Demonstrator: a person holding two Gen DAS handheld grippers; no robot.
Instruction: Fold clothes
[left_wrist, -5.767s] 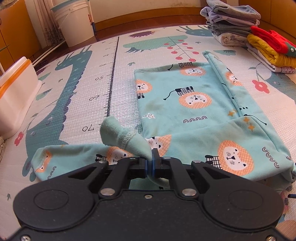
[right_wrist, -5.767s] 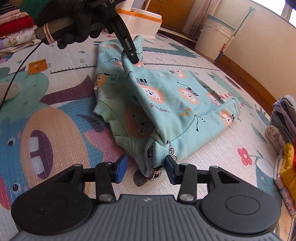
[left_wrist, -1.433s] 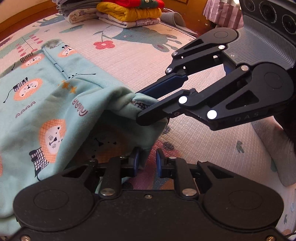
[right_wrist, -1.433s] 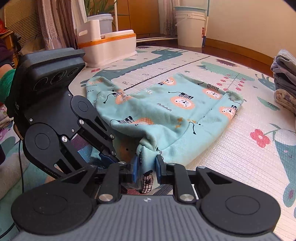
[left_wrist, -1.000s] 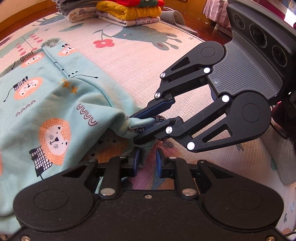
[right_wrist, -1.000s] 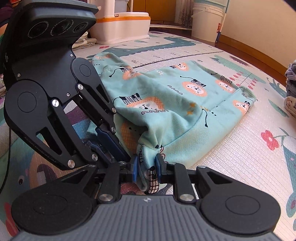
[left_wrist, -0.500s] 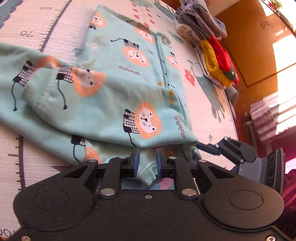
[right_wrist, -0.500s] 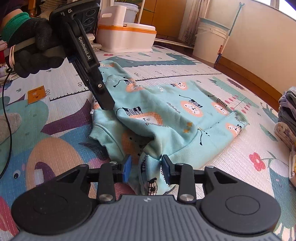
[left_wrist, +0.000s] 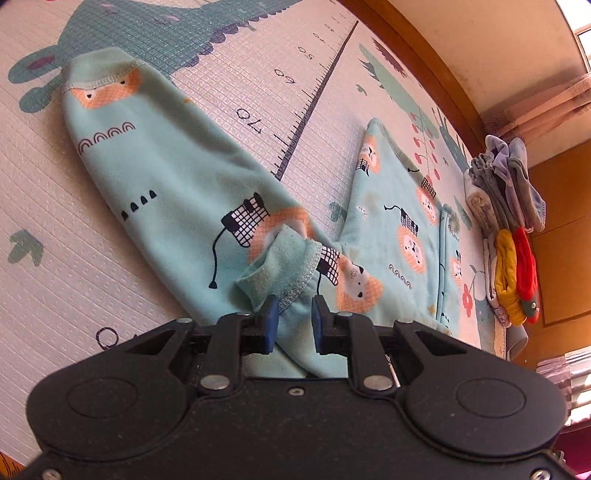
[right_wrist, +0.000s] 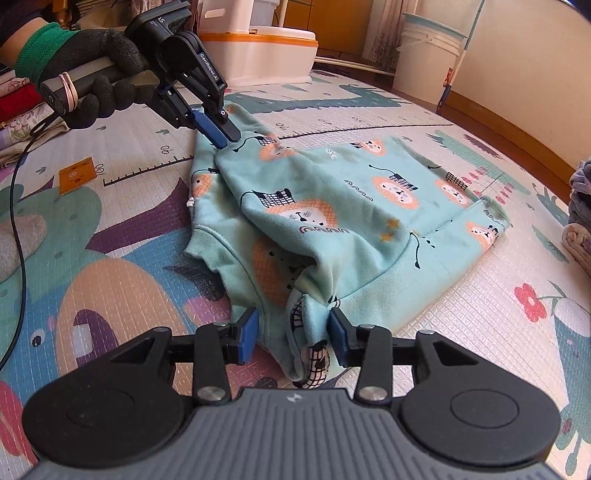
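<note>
Both my claws are spread open over the mint lion-print top (right_wrist: 369, 206), which lies rumpled on the play mat (right_wrist: 424, 122). My right claw (right_wrist: 291, 334) straddles its bunched hem at 6 o'clock; my left claw (left_wrist: 293, 319) frames a cuff, gripping nothing.
</note>
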